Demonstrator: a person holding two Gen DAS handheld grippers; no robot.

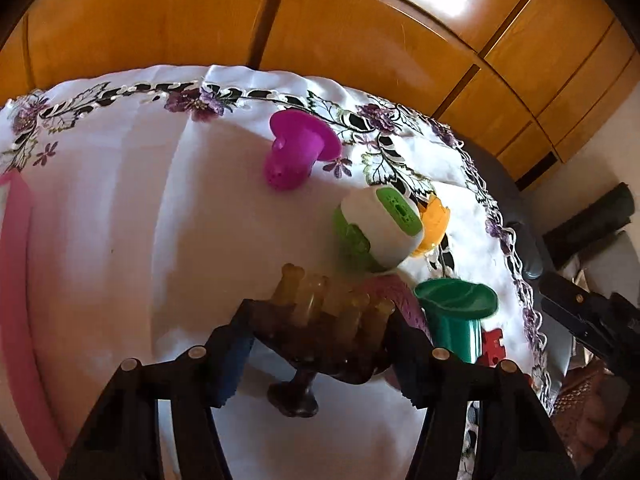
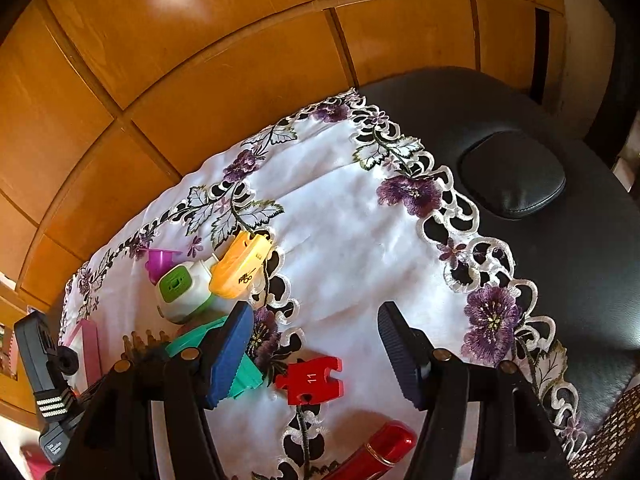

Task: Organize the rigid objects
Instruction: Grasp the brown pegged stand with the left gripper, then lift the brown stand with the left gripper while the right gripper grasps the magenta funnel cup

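The left tongs (image 1: 320,344) are clamped on a brown hairbrush (image 1: 324,320), its amber bristles poking up between the two fingers and its knobbed handle end hanging below them, above the white embroidered cloth (image 1: 140,220) that covers the tabletop. Just beyond the brush sits a white and green plug-in device (image 1: 380,228), with an orange plastic piece (image 1: 434,222) touching its far side. Farther ahead of these tongs a purple plastic cup (image 1: 300,152) lies tipped over near the flowered border. To the right of the left tongs stands a green funnel-shaped cup (image 1: 456,316), and a red puzzle piece (image 1: 492,346) shows just behind it. A pink strip (image 1: 16,260) runs along the far left edge of the cloth.

The right tongs (image 2: 316,352) are spread wide with nothing between the fingers. The red puzzle piece (image 2: 310,378) lies flat on the cloth between them, nearer the left finger, which overlaps the green cup (image 2: 224,356). A glossy red case (image 2: 384,450) lies below, close to the right finger. Right of the cloth is a black padded surface (image 2: 560,260).
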